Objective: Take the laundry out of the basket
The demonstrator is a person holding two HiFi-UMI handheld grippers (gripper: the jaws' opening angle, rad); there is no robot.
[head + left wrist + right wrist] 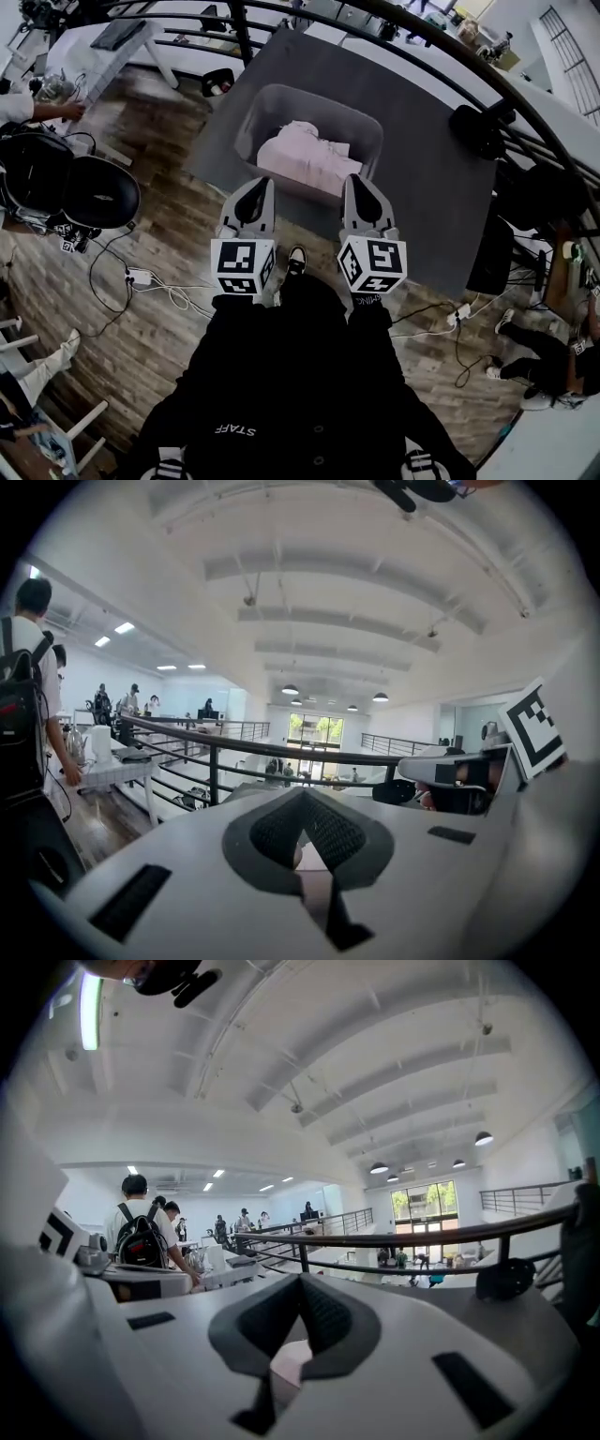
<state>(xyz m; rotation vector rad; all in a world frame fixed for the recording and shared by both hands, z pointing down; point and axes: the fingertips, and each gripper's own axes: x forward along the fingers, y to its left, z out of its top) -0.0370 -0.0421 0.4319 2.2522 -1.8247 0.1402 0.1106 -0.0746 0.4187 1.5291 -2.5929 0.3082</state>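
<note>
A grey laundry basket [367, 123] stands on a dark mat, with pale pink laundry [305, 150] heaped inside it. Both grippers hover side by side just short of the basket's near rim, pointing at it. In the head view the left gripper [265, 183] has its jaws together and holds nothing. The right gripper [352, 178] is likewise shut and empty. In each gripper view the jaws meet at the tip, left gripper [302, 799] and right gripper [302, 1283]. A sliver of pink laundry [291, 1363] shows through the gap below the pads.
The dark grey mat [422, 187] lies along a black railing [441, 56]. Black office chairs [98, 192] stand at the left. Cables and a power strip [141, 277] lie on the wood floor. A black bag [483, 127] sits right of the basket. My shoe [296, 259] is between the grippers.
</note>
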